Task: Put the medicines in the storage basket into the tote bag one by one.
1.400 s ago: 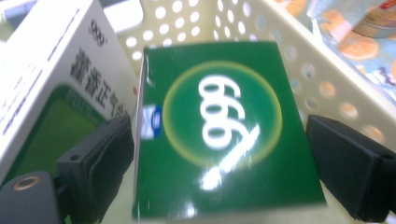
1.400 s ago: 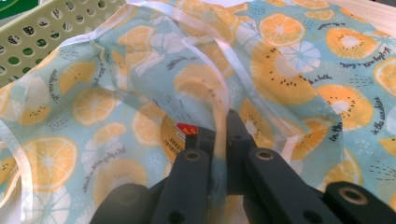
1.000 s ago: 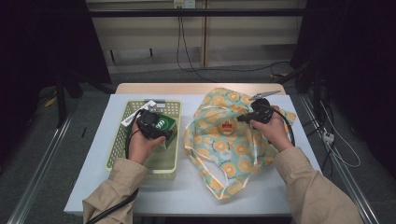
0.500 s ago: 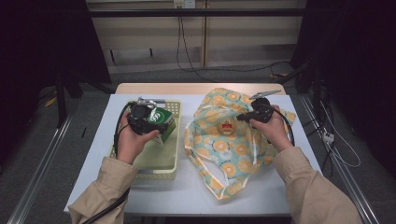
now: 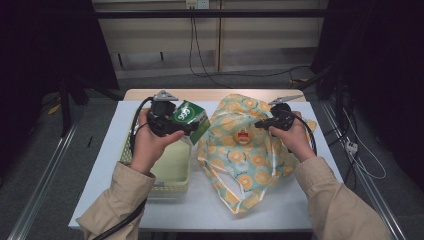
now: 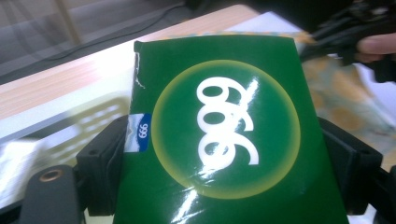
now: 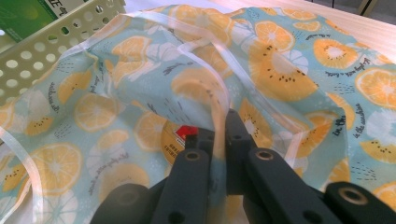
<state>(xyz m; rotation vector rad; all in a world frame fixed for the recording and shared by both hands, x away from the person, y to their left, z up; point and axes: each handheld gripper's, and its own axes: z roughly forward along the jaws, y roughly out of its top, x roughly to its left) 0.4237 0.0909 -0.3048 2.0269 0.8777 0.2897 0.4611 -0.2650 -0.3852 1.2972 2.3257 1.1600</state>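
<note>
Left gripper [image 5: 186,126] clamped on a glossy green cardboard box with a white-and-yellow round emblem [image 5: 192,118]; in the left gripper view the box [image 6: 224,135] sits between both black jaws, pads pressed on its two sides. Box is held clear above the pale green perforated plastic basket [image 5: 172,172], which stands on the left half of the white table [image 5: 107,165]. The box hangs over the basket's far right corner, close to the bag's left edge.

Right gripper [image 5: 261,123] pinched together on the rim of a thin plastic bag printed with orange and kiwi slices on pale blue [image 5: 250,160]. In the right gripper view the jaws meet on a fold of the film near the translucent handle strip, bag [image 7: 280,70] bunched around them. Bag lies on the right half of the table, just beside the basket; its mouth is lifted on the far side by this grip.

Step in hand, as I read it: carrying the box from basket toward the bag, while the right hand keeps the mouth up.

Next move calls for: box travelling right and angling down into the opening. The mouth looks slack and partly collapsed, so the right grip likely needs to lift or pull away to widen it. Box corners could snag the thin film; release only once the box is well inside.
</note>
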